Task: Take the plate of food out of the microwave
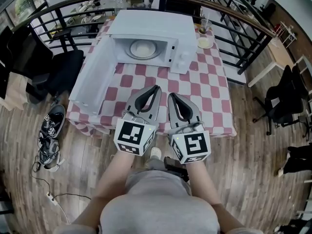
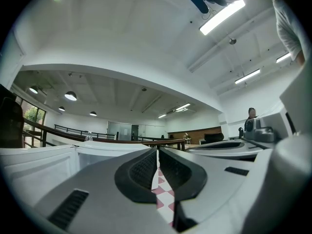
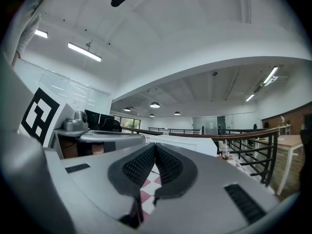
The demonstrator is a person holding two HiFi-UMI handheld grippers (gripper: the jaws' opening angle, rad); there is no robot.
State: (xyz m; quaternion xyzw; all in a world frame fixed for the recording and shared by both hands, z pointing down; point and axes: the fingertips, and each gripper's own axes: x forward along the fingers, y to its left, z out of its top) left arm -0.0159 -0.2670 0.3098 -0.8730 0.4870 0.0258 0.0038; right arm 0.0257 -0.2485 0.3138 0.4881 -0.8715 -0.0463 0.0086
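Observation:
A white microwave [image 1: 146, 26] stands at the far side of a red-and-white checked table [image 1: 204, 87], its door [image 1: 92, 74] swung wide to the left. Inside it lies a white plate of pale food [image 1: 144, 48]. My left gripper [image 1: 156, 88] and right gripper [image 1: 170, 95] hang side by side over the table's near half, both pointing level toward the microwave and well short of it. Both are shut with nothing between the jaws. In the left gripper view the left gripper [image 2: 157, 152] shows its pads pressed together; the right gripper [image 3: 155, 146] looks the same in its own view.
A small plate [image 1: 205, 42] and a glass [image 1: 203, 25] stand on the table right of the microwave. A dark railing [image 1: 234, 16] curves behind the table. Shoes [image 1: 51, 130] lie on the wooden floor at left, office chairs [image 1: 282, 101] at right.

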